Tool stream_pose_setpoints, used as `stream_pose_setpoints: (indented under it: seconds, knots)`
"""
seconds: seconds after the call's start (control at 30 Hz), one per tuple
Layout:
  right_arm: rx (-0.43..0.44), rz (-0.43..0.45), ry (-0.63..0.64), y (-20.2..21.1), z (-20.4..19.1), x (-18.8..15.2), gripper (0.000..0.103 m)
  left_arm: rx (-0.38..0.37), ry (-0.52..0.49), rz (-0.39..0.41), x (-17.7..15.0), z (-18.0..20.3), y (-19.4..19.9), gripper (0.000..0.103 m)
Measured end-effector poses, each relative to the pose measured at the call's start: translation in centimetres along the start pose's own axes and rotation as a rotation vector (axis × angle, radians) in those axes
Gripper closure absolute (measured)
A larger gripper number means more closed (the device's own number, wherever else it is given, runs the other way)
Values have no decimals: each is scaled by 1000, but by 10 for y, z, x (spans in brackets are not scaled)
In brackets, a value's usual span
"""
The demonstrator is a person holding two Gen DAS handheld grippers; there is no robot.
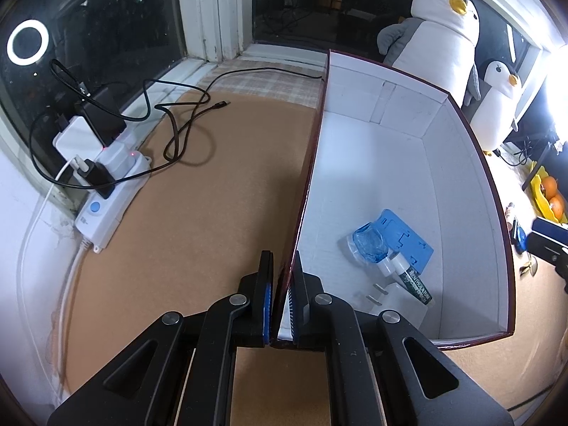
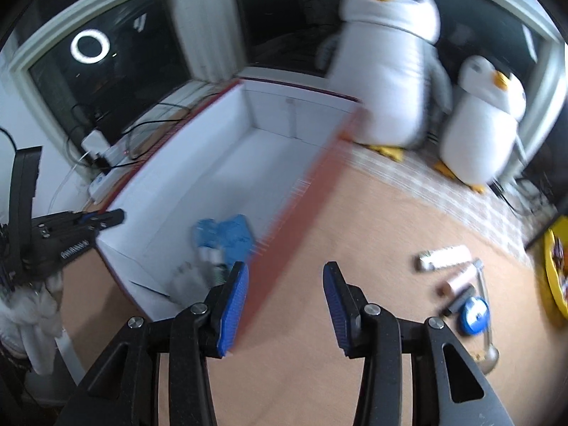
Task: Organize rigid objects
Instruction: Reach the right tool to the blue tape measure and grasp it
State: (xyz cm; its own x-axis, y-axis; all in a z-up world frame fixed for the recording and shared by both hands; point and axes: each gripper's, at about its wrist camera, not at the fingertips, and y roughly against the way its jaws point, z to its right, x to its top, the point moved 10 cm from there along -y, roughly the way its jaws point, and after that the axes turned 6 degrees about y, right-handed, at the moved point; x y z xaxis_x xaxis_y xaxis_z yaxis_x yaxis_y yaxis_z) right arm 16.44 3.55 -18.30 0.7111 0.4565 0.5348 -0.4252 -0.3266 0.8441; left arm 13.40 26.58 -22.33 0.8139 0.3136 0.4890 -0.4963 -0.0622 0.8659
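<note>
A large box (image 1: 458,184) with white inside and dark red edges stands on the brown table. My left gripper (image 1: 284,266) is shut on the box's left wall near the front corner. In the box lie a blue phone stand (image 1: 408,238), a blue wrapped item (image 1: 369,245), a green-labelled tube (image 1: 417,285) and a white charger (image 1: 401,301). My right gripper (image 2: 285,269) is open and empty, over the table just right of the box's (image 2: 277,117) red wall; the view is motion-blurred. To its right lie a white tube (image 2: 443,257), a pink tube (image 2: 458,280), a blue round case (image 2: 474,314) and a metal spoon (image 2: 488,349).
A power strip (image 1: 106,191) with plugs and black cables (image 1: 184,120) lies left of the box by the window. Two plush penguins (image 2: 383,64) stand behind the box. A yellow bowl (image 2: 557,277) sits at the far right.
</note>
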Motion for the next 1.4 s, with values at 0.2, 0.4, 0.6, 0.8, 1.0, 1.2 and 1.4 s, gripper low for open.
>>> stream_pose_setpoints:
  seconds: [0.2,0.4,0.6,0.8,1.0,1.2,1.4]
  knots:
    - [-54,-13,-152,11,72,-41,63,7,3,-5,3,-1,-2,96]
    - [-104,-43,-289,13,135,-80,63,17,0,-12,6,-2,-5,95]
    - [-134,-77,-357,7,175,-104,63,27,5,-27,8,-1,-9,95]
    - [-125,-115,-386,-12,191,-114,63,35,1,-37,8,0,-10,94]
    - [-117,-146,-408,-29,196,-113,63,43,-5,-45,12,1,-12,94]
    - [-126,-178,-415,-42,203,-111,63,55,-6,-55,16,3,-16,94]
    - [-128,-196,-408,-53,210,-110,63,63,-9,-64,19,5,-21,94]
